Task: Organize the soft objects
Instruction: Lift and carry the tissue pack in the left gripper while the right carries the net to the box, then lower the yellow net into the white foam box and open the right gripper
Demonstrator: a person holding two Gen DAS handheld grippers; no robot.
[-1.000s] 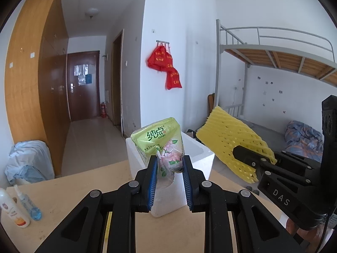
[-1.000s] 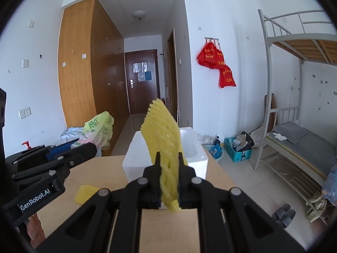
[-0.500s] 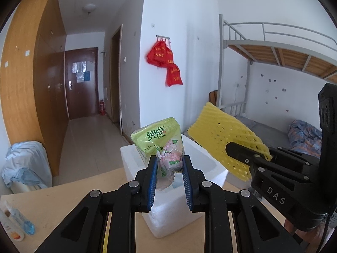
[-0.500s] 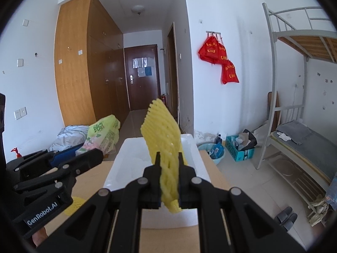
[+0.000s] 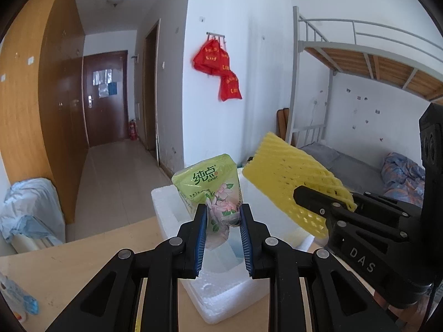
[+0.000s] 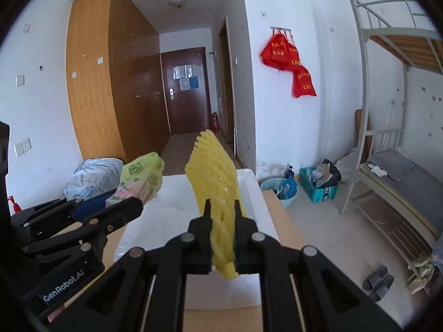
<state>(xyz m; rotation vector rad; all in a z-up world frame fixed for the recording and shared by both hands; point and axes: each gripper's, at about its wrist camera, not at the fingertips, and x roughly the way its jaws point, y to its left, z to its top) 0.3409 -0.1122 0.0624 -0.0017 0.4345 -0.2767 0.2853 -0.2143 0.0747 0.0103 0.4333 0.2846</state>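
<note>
Left wrist view: the green tissue pack stands upright between the blue pads of the left gripper, its lower end pinched by the nearly closed jaws and its top rising above the fingertips, over the open white foam box on the wooden table. To its right, the yellow foam net slants across the box's far side, gripped at its lower right end by the right gripper, seen here from the side. Right wrist view: the left gripper enters from the left with the tissue pack clamped in it, held at the box's left rim; at centre, the right gripper has its jaws pressed onto the foam net, which stands on edge above the foam box. Only this view shows the box's shallow white interior in full, a blue basin and a teal carton on the floor at right; only the left wrist view shows a small bottle at the table's left edge
</note>
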